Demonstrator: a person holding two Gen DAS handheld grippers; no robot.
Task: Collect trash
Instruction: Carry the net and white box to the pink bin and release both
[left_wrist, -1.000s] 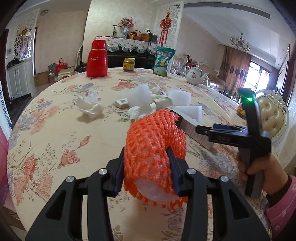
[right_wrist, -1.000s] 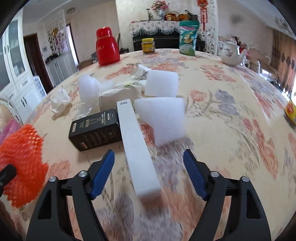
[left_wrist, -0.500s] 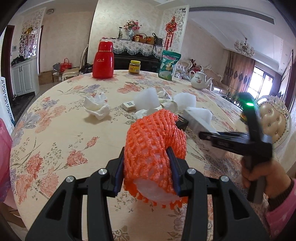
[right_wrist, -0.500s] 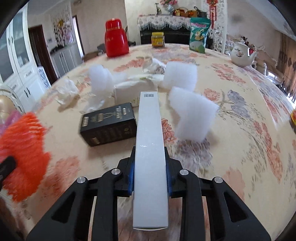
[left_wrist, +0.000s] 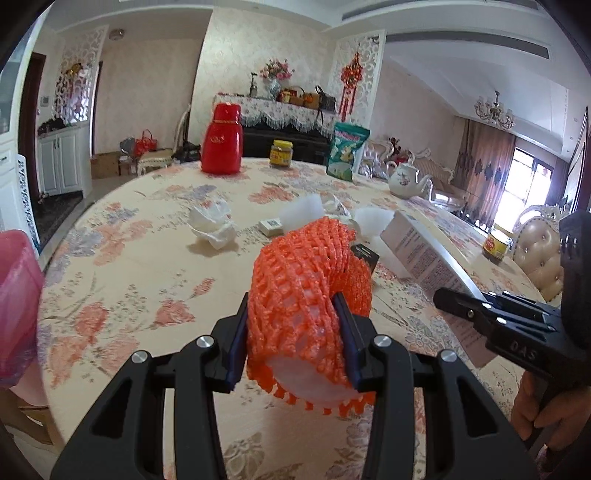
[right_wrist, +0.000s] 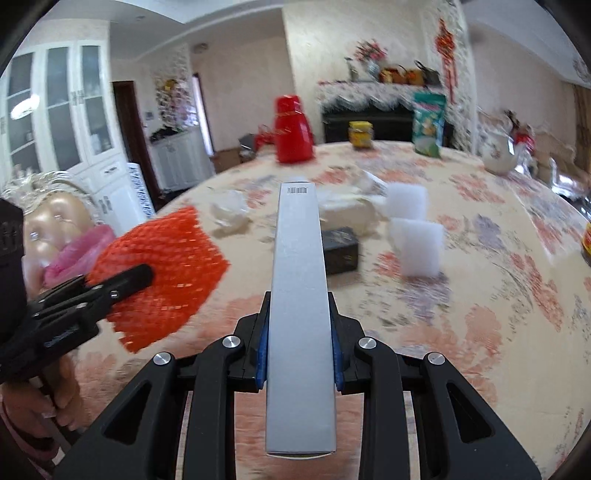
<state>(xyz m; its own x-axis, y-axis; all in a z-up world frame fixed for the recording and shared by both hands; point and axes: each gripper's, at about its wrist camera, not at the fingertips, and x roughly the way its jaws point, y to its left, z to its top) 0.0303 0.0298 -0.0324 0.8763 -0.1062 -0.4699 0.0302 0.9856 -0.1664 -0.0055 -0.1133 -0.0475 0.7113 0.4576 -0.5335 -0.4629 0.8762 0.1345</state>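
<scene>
Orange foam netting (left_wrist: 308, 291) clamped in left tongs (left_wrist: 293, 339), centre of frame, off the floral tabletop (left_wrist: 140, 280). Long grey box (right_wrist: 300, 306) pinched by right tongs (right_wrist: 298, 343) (barcode end pointing away). Crumpled tissue (left_wrist: 213, 226) upper left.

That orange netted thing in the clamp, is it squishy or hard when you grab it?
Probably squishy: the orange foam net bulges out around the left gripper pads, which pinch it narrow. It looks light, being open mesh. It should not slip easily, since the rough netting gives the pads grip.
</scene>
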